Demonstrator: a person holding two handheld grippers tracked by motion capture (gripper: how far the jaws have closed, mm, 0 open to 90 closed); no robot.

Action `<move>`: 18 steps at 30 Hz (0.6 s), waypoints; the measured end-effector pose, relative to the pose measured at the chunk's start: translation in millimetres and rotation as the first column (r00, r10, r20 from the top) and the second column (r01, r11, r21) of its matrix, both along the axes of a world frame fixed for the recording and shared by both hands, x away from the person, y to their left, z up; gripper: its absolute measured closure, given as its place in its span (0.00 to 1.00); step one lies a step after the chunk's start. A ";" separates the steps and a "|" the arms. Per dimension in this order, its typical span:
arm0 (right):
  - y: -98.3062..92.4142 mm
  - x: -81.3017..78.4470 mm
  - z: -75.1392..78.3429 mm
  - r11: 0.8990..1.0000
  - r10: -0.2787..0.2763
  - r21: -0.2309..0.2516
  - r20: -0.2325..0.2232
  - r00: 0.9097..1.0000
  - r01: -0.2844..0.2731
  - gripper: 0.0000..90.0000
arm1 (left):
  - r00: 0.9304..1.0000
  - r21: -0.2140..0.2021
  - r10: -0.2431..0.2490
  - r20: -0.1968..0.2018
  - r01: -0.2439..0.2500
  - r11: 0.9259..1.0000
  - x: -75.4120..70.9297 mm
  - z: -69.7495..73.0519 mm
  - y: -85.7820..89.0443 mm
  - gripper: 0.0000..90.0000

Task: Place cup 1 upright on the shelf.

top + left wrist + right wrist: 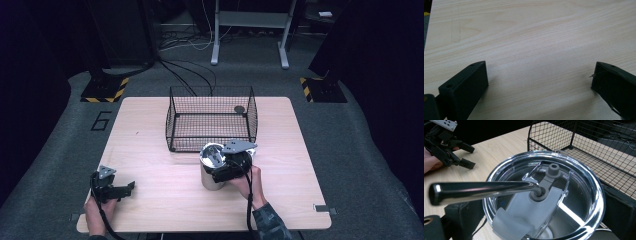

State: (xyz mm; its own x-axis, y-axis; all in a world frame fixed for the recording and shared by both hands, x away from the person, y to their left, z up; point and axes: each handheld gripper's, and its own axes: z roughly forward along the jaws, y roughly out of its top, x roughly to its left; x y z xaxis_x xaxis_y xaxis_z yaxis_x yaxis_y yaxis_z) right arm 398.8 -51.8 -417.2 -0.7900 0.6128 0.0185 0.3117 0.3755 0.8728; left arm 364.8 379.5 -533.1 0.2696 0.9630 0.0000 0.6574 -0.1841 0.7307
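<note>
A steel tumbler (pixel 212 172) with a clear lid (pixel 544 195) and a metal straw (pixel 481 190) stands on the bench (pixel 150 150) just in front of the wire basket (pixel 212 120), at its near wall. The right gripper (pixel 231 165) is set around the tumbler near the rim: in the right gripper view a black jaw is seen on either side of the lid, close against it, so the tumbler appears to be clasped, though actual contact of the pads cannot be confirmed. The step in hand is judged to be the grasp of the tumbler ahead of a transfer into the basket.

For the next move, a lift high enough to clear the basket's near wall would be called for, with the tumbler kept upright, followed by a forward carry and a lowering onto the mesh floor. The projecting straw would have to be kept off the wires.

The left gripper (pixel 114 189) is held well to the left of the basket, near the bench's front edge, with its jaws spread wide and nothing between them; bare wood is seen beneath them in the left gripper view.

The tumbler's body is largely hidden behind the right gripper in the high view, and its base and contents cannot be made out. A small dark round thing (pixel 239 109) lies at the basket's far right corner; what it is, and whether it is inside, cannot be told.
</note>
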 end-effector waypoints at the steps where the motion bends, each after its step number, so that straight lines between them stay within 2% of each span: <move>1: 0.0 -0.3 0.1 1.000 -0.003 -0.001 0.001 1.000 0.003 0.04 | 1.000 0.002 0.000 0.002 0.000 1.000 0.1 0.0 0.1 0.00; 18: 2.1 -1.1 2.2 1.000 0.006 -0.005 0.007 1.000 -0.005 0.04 | 1.000 0.001 0.000 0.000 0.000 1.000 0.0 0.0 0.0 0.00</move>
